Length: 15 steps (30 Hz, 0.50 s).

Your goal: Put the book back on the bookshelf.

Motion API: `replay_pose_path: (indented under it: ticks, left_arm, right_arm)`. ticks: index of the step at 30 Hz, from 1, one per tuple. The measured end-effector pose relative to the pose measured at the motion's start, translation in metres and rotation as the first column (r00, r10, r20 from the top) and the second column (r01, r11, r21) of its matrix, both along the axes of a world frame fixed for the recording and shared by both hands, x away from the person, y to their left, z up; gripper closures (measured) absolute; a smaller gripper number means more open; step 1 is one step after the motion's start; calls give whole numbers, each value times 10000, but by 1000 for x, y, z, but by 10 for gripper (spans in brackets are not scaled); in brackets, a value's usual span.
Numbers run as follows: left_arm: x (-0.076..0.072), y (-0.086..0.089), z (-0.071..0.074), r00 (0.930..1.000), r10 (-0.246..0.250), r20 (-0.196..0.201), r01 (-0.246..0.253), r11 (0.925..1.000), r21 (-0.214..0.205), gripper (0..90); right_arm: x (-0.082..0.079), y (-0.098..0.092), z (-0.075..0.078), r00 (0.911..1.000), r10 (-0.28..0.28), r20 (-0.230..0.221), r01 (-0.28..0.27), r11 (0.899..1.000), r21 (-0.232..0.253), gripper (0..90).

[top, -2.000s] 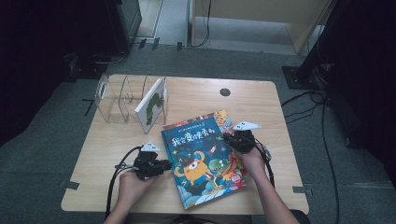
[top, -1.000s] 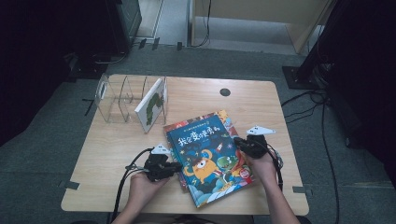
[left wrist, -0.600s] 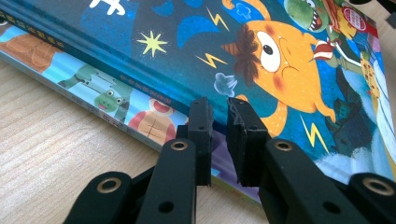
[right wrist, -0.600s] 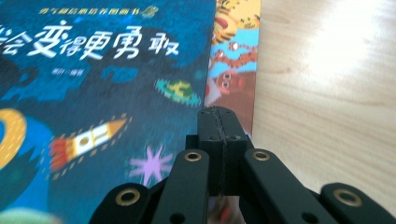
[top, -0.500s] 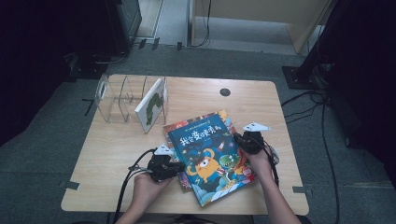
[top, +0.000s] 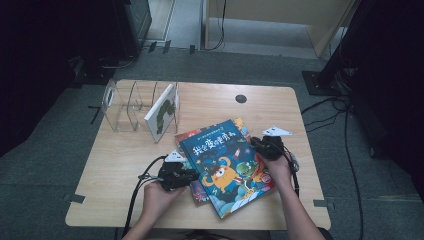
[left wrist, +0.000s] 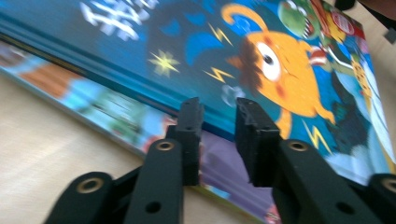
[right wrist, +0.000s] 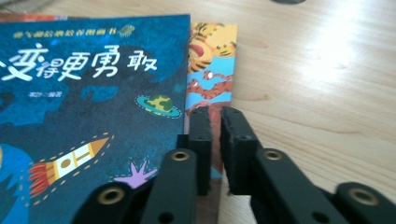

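A blue picture book (top: 225, 165) with an orange monster on its cover lies flat on another picture book (top: 198, 193) near the table's front. My left gripper (top: 190, 175) is at the blue book's left edge. In the left gripper view its jaws (left wrist: 217, 114) have just been opening; they stand apart before the blue book's (left wrist: 261, 56) edge and press on nothing. My right gripper (top: 257, 145) is at the right edge. Its jaws (right wrist: 215, 116) have just been opening to a narrow gap over the tiger-patterned lower book (right wrist: 210, 70), beside the blue cover (right wrist: 84, 93), nothing pinched.
A clear acrylic rack (top: 125, 105) stands at the back left of the wooden table (top: 120, 165), with a white book (top: 162, 112) leaning against its right end. A small dark round hole (top: 241, 98) sits near the back edge. Cables trail from both grippers toward the front.
Since two seconds ago my left gripper has moved right, up to the book's left edge, and the right one has edged right. Over the last second the books and hands have barely shifted.
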<state>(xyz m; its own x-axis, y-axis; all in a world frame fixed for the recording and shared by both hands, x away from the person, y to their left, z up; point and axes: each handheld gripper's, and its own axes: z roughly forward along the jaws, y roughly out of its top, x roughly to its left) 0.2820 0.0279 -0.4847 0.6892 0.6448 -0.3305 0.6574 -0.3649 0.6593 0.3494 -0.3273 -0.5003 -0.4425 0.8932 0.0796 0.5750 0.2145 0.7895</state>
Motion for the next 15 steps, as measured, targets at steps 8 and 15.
replay_pose_path:
  ticks: [8,15]
  left_arm:
    - [24,13,7,9996,131,259,-137,9997,224,524]
    - [50,20,9,9997,-30,246,20,9991,423,419]
  right_arm:
    - [-11,-6,5,9996,262,-90,-260,9994,230,703]
    - [-25,-9,6,9985,480,-258,-469,9980,412,590]
